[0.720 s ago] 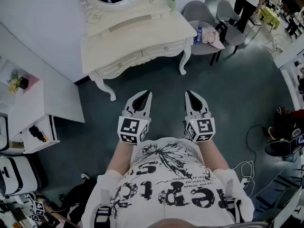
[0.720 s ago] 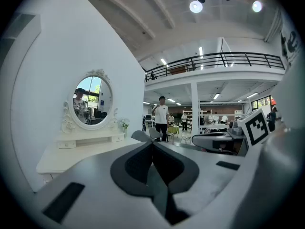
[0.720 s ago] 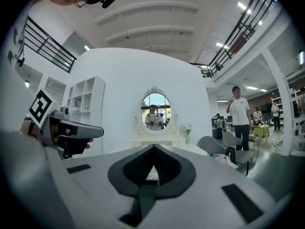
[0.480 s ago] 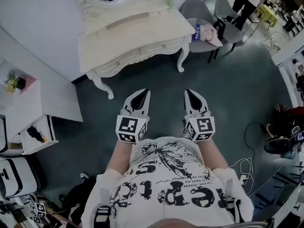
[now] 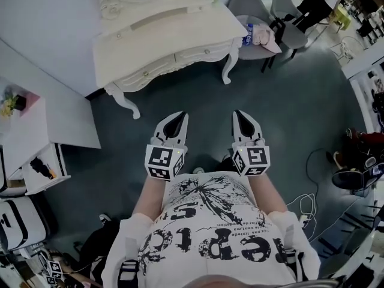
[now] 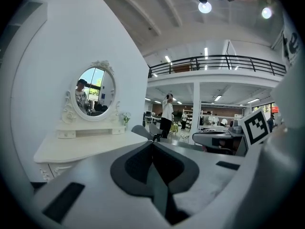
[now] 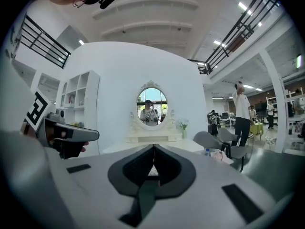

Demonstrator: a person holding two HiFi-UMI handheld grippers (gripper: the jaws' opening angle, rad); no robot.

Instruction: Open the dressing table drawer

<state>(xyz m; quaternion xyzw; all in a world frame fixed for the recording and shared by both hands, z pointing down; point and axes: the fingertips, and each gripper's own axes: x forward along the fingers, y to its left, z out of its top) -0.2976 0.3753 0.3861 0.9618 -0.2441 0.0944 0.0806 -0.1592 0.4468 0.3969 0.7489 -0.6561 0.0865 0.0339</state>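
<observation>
The left gripper (image 5: 183,115) and the right gripper (image 5: 236,113) hover side by side over the grey floor (image 5: 288,107), level with each other and held just in front of the person's chest. Each one is clenched, jaw tips pressed together with nothing between them; the left gripper view and the right gripper view both show the dark pads meeting in a closed seam.

The dressing table (image 5: 162,38) stands ahead of both grippers and well apart from them, more to the left gripper's side. Its front drawers (image 5: 203,53) are pushed in flush with the frame, small knobs facing the grippers. Above its cream worktop rises an oval mirror (image 7: 152,107), straight ahead of the right gripper.

Ahead and to the right of the right gripper is a grey chair (image 5: 247,9), just beside the dressing table, with a bottle (image 5: 248,38) and a pink cloth (image 5: 263,36) on its seat.
</observation>
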